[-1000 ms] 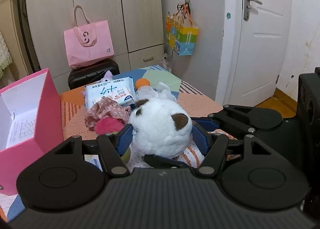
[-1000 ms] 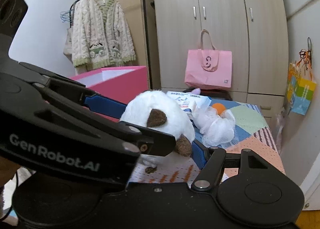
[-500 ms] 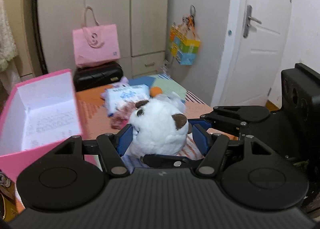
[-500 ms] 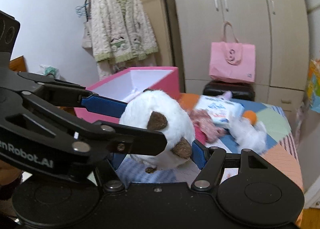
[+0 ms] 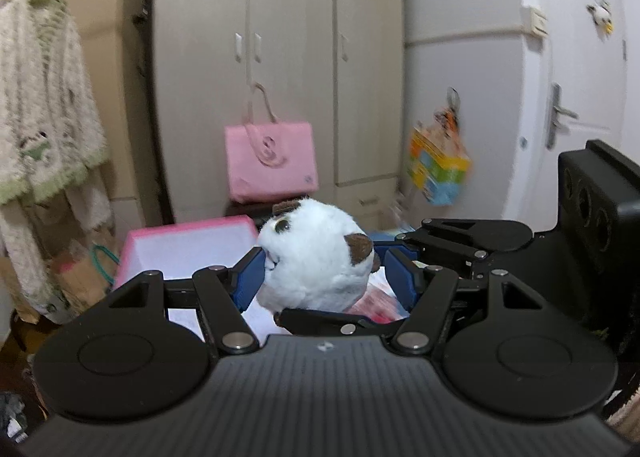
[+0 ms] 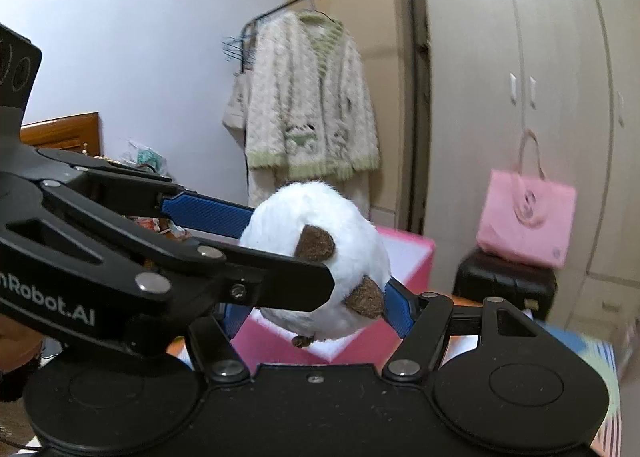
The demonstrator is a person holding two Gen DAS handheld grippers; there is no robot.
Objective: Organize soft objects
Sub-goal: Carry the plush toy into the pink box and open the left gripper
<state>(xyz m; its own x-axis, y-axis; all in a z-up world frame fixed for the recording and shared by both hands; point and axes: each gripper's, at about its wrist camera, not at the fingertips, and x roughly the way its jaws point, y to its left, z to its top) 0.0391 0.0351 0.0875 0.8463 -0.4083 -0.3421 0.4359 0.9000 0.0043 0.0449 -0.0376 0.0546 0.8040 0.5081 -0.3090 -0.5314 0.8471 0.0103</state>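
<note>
We see a white plush toy (image 5: 316,257) with brown ears held up in the air, in front of and above an open pink box (image 5: 188,253) whose pale inside faces us. Both tongs grasp it at once: the left tongs (image 5: 322,277) press their blue pads against its two sides, one pad by its face and one just behind a brown ear, and the right tongs (image 6: 316,309) hold it too — one blue pad sits against its lower side, while the other is hidden behind the left tool, which crosses the right wrist view from the left. Neither set is released. In the left wrist view the right tool (image 5: 480,245) reaches in from the right, crossing just beside the toy. Farther back a pink tote bag (image 5: 270,161) hangs on the pale wardrobe (image 5: 288,37) above a black case (image 6: 504,281), a fuzzy cream cardigan (image 6: 308,105) hangs on a rail, and a white door (image 5: 580,97) stands to the right.
</note>
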